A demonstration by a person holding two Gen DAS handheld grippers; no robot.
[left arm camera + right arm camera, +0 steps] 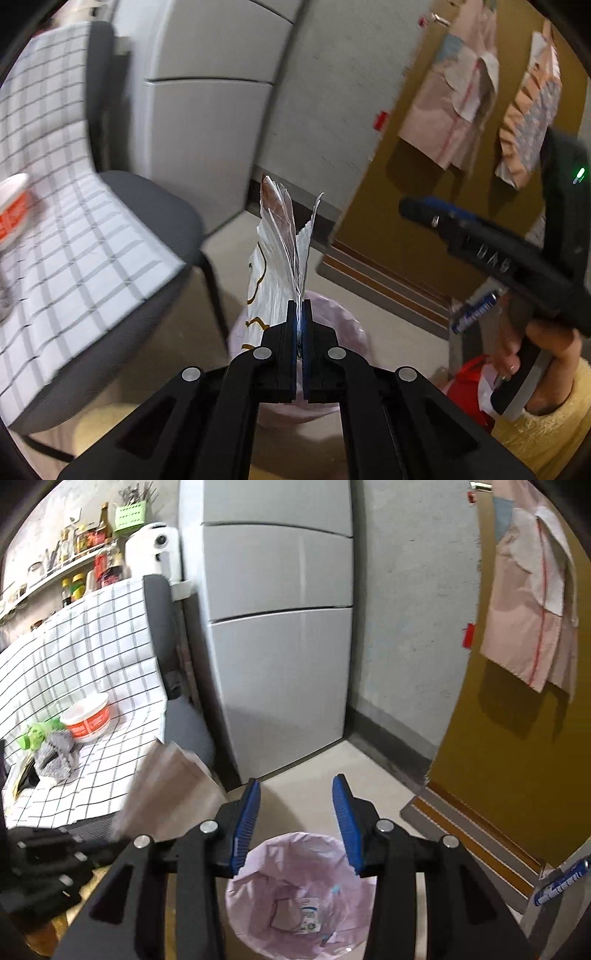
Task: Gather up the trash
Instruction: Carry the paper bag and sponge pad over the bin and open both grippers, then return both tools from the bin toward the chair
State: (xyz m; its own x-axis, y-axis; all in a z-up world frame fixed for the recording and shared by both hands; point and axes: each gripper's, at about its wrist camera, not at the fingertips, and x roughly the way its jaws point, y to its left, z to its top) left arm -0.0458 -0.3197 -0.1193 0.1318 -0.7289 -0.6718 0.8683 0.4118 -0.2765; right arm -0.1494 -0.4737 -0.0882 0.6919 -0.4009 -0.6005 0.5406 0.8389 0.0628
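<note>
My left gripper (300, 306) is shut on a white paper wrapper (280, 254) with brown print and holds it upright over the bin with the pink liner (347, 325). The wrapper also shows blurred in the right wrist view (170, 794). My right gripper (295, 794) is open and empty, above the pink-lined bin (255, 897), which holds a small packet (308, 917). The right gripper also shows in the left wrist view (413, 208), held by a hand. On the checked cloth (92, 657) lie a white and orange tub (86, 716), a grey rag (57, 755) and a green item (35, 734).
A grey fridge (280, 627) stands behind the bin in the corner. A dark chair (147, 206) carries the checked cloth. A yellow door (517, 757) with hung pink cloths is at the right. A shelf (70, 565) of bottles is at the far left.
</note>
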